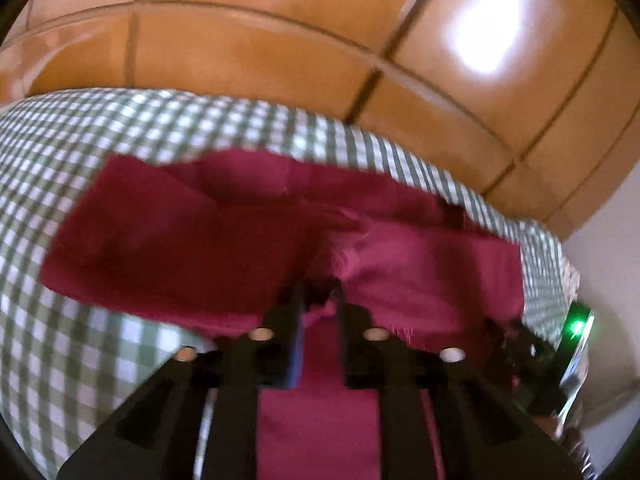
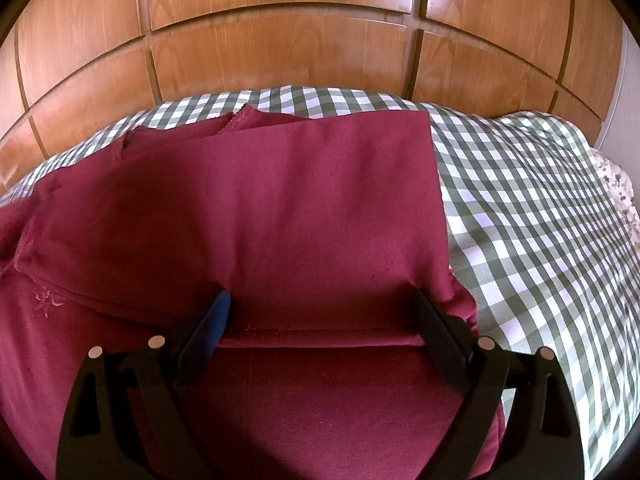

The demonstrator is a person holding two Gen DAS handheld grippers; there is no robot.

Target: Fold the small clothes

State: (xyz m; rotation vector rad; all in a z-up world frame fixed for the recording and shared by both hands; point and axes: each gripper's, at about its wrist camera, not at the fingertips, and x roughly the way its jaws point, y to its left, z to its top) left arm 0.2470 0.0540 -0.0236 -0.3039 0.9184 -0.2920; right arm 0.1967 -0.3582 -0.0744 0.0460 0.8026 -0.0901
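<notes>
Nearest in the right wrist view: right gripper (image 2: 322,312) spread wide and clasping nothing, fingertips planted on the maroon garment (image 2: 280,200) at 7 and 5 o'clock, straddling a folded edge running straight across. Reads as a hold-down rather than a grasp, pinning the doubled layer flat against any tug from the other side.

Nearest in the left wrist view, heavily blurred: left gripper (image 1: 320,300) at 6 o'clock, jaws drawn close together, a small tuft of the same maroon cloth bunched at the tips. Impossible to tell through the blur whether pinched or merely lying in the narrow gap. Angled down at the rumpled middle of the garment, probably for carrying or dropping a flap across.

Farther out: garment spread over the centre of both views, smooth and squared toward 1 o'clock in the right wrist view, looser and layered toward 10 o'clock, with raw seams showing. Partly folded by the look of it, not yet a tidy packet.

Beneath and beyond: green-and-white checked bedspread (image 2: 520,220), serving as a soft folding surface, exposed from 2 to 4 o'clock.

Farthest, from 9 through 12 to 3 o'clock: glossy wooden panelling (image 2: 280,52), closing off the background.
</notes>
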